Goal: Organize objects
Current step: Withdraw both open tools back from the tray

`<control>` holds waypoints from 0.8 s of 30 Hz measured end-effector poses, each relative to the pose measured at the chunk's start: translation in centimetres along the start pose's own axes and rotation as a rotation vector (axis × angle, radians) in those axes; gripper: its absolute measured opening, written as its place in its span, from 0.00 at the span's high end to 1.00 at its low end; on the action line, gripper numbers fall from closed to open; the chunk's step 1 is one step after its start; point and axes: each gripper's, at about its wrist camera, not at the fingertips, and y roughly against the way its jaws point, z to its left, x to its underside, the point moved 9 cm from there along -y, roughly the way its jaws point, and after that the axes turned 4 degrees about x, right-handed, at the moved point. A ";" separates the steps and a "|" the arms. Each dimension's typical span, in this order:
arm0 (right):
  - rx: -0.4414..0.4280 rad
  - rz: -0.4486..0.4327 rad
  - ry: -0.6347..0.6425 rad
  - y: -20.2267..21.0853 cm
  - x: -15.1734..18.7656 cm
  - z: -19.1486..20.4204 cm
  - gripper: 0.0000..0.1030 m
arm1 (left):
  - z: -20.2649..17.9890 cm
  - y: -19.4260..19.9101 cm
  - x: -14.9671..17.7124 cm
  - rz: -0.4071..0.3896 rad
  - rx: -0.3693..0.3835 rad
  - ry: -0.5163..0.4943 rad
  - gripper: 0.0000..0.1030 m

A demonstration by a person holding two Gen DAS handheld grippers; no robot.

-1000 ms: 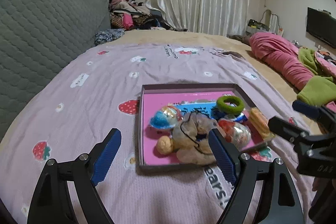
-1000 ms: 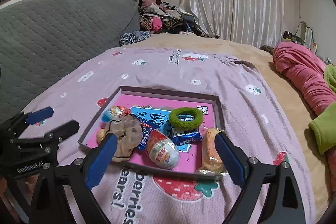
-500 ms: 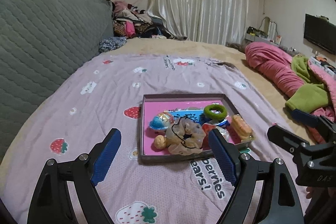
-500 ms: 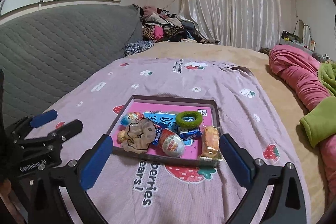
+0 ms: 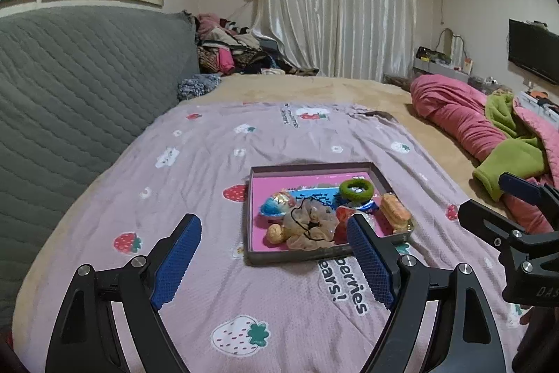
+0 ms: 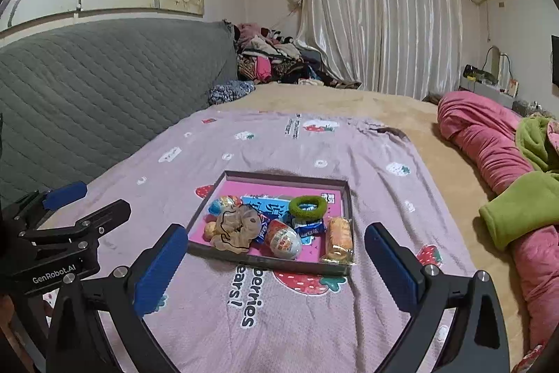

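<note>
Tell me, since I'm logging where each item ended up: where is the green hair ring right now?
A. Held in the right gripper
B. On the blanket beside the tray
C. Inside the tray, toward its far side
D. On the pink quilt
C: the green ring lies inside the tray, near its far side, on the blue packet; both the left gripper and the right gripper are open and empty.

Flat grey box with a pink floor (image 6: 344, 198), sitting on the bed. Inside: fuzzy green hair ring (image 6: 307, 206) near the back, beige see-through scrunchie (image 6: 234, 228) in front, red-and-white egg toy (image 6: 284, 239) beside it, blue shiny egg (image 5: 275, 207) on the left, wrapped orange cake (image 6: 339, 237) along the right wall.
</note>
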 end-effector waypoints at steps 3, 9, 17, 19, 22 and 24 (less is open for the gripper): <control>-0.003 -0.013 0.001 1.2 -0.4 0.1 0.01 | -0.1 1.5 -0.3 -0.012 -0.013 -0.003 0.16; -0.006 -0.033 0.006 3.5 -0.7 0.3 0.01 | -0.3 4.0 -0.4 -0.029 -0.005 0.010 0.16; 0.001 -0.064 0.017 7.0 -1.1 0.2 0.01 | -0.8 7.8 -0.9 -0.073 -0.031 0.000 0.16; 0.002 -0.072 0.015 7.8 -1.2 0.0 0.01 | -1.1 8.7 -0.9 -0.079 -0.033 -0.014 0.16; 0.005 -0.075 0.013 8.7 -1.0 -0.2 0.01 | -1.5 9.5 -0.7 -0.076 -0.031 -0.022 0.16; 0.006 -0.076 0.017 9.0 -0.8 -0.2 0.01 | -1.6 9.9 -0.4 -0.074 -0.034 -0.024 0.16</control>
